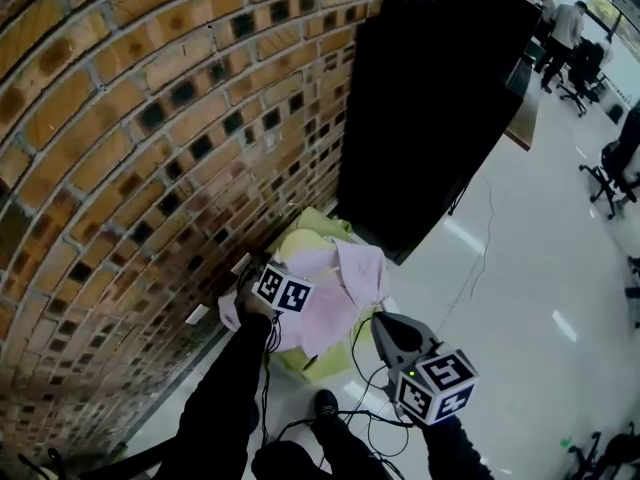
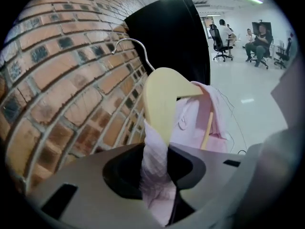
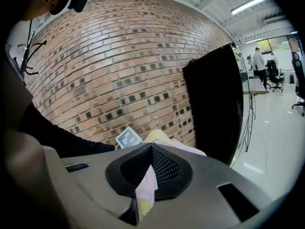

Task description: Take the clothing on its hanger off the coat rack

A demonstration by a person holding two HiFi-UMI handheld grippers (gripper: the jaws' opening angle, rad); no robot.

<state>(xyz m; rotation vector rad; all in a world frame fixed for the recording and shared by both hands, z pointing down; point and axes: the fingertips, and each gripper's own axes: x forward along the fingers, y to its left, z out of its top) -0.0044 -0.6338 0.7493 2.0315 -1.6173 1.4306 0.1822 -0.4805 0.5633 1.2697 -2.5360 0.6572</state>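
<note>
A pink garment (image 1: 338,290) hangs on a pale wooden hanger (image 2: 164,99), held in the air beside the brick wall, and the hanger's metal hook (image 2: 136,46) is free of any support. My left gripper (image 2: 157,175) is shut on a bunched fold of the pink cloth at one end of the hanger. In the head view this left gripper (image 1: 252,306) is at the garment's left edge. My right gripper (image 3: 147,187) is shut on pink cloth with a yellow strip under it. It shows as the right gripper (image 1: 385,326) at the garment's right side. Yellow-green cloth (image 1: 312,226) shows under the pink.
A brick wall (image 1: 120,148) runs along the left. A tall black panel (image 1: 420,98) stands just behind the garment. A black coat rack (image 3: 29,56) shows at the far left of the right gripper view. Cables (image 1: 370,418) lie on the white floor. People and office chairs (image 1: 575,43) are far off.
</note>
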